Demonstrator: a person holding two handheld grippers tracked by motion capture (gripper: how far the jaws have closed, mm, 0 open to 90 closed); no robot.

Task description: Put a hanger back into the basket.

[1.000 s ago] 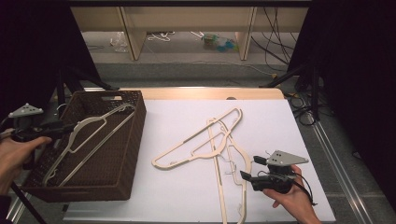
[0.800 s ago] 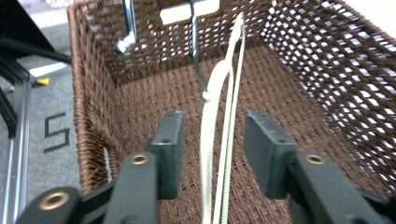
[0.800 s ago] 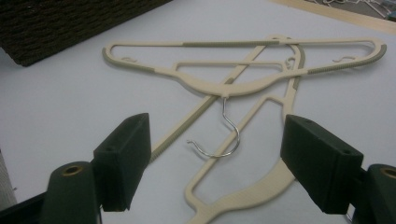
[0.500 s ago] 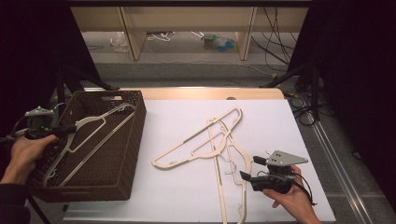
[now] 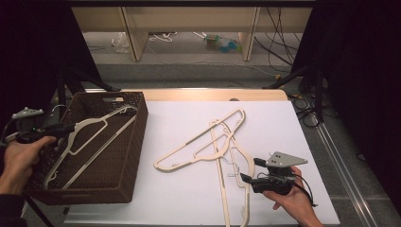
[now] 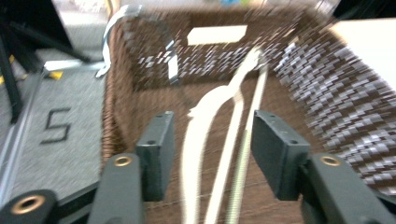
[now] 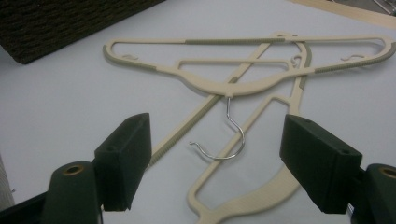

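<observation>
Pulled back to the brown basket's (image 5: 120, 156) left rim, the left gripper (image 5: 64, 129) hangs with jaws released over the cream hanger (image 5: 87, 142) inside, while the right gripper (image 5: 250, 171), jaws spread, faces two crossed hangers (image 5: 213, 144) on the counter (image 5: 179, 118).

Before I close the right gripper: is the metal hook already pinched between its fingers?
No. The metal hook lies on the table between the open right gripper, touching neither pad.

A "5" is marked on the floor (image 6: 56, 126).
</observation>
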